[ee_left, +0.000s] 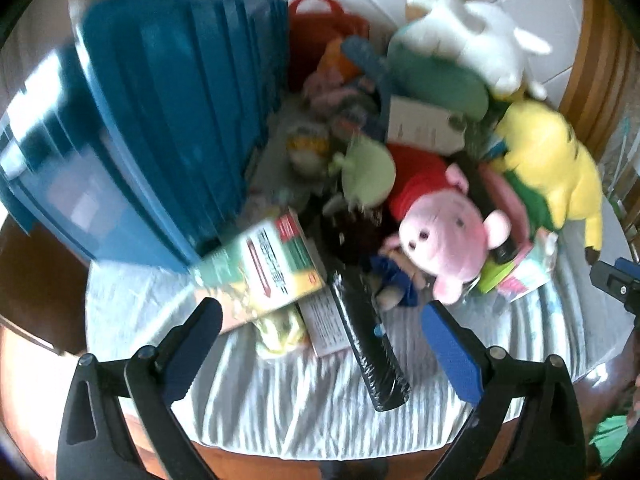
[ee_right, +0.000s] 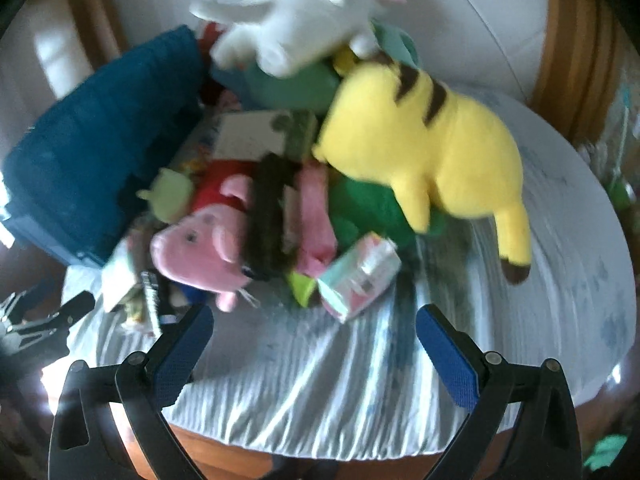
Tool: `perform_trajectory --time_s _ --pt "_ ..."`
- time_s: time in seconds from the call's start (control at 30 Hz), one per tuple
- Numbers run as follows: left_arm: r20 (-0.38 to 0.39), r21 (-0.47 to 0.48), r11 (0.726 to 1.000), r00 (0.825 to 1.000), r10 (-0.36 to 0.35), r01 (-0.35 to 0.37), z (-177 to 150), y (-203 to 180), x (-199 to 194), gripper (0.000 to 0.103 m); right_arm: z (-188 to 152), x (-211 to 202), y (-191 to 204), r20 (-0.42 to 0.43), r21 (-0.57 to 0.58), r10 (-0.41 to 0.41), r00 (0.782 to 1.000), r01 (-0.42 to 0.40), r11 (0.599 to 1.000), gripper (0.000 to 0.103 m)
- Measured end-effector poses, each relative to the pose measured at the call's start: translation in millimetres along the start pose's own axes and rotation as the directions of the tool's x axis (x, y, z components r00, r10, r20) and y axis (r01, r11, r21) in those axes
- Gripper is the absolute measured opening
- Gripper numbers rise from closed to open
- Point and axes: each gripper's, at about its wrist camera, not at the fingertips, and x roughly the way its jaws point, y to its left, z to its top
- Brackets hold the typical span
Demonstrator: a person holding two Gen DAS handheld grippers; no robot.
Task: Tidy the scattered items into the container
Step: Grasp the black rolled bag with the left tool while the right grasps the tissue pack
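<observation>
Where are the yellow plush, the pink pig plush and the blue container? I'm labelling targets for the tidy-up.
yellow plush (ee_right: 432,140): right wrist view, on its back, below the brown stripes.
pink pig plush (ee_left: 448,240): left wrist view, on its face.
blue container (ee_left: 168,120): left wrist view, on its ribbed side wall.

Bright daylight; both views smeared by motion blur, fisheye-bent and vignetted at the edges, glare at far left.

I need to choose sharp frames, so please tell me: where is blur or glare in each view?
Left wrist view: blue container and green box are smeared by motion; the tongs look sharper. Right wrist view: yellow plush and white plush are softly blurred; glare at left edge.
</observation>
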Motion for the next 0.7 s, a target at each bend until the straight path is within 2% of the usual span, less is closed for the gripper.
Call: perform_trajectory --time_s 0.2,0.27,0.3,0.43,0.57,0.6,0.7 --pt "-0.091 0.000 1.000 0.996 0.009 -0.010 -26 -23 47 0.100 -19 40 -25 -0.052 0.042 -0.012 0.999 0.014 0.999 0.103" --pt "-0.119 0.000 1.000 0.993 0.024 -0.024 -33 -32 61 0.091 -23 52 -32 -0.072 0.038 0.014 0.997 -0.011 0.999 0.103" --pt "-0.127 -0.012 0.999 0.991 0.036 -0.038 -36 -35 66 0.087 -23 57 -35 -0.082 0.032 0.022 0.996 -0.020 0.999 0.103" --pt "-0.158 -0.101 0.992 0.986 0.053 -0.069 -46 -43 83 0.087 -24 72 -43 -0.091 -0.017 0.045 0.995 -0.047 0.999 0.103" --pt "-0.165 -0.146 0.981 0.981 0.102 -0.127 -54 -50 96 0.085 -21 85 -52 -0.088 -0.062 0.074 0.993 -0.080 0.995 0.103" --pt "-0.165 -0.158 0.977 0.980 0.114 -0.141 -56 -51 99 0.073 -20 88 -54 -0.086 -0.070 0.085 0.993 -0.091 0.993 0.102" --pt "-0.136 -0.187 0.963 0.976 0.172 -0.196 -58 -52 97 0.052 -16 97 -60 -0.071 -0.098 0.104 0.992 -0.111 0.989 0.102"
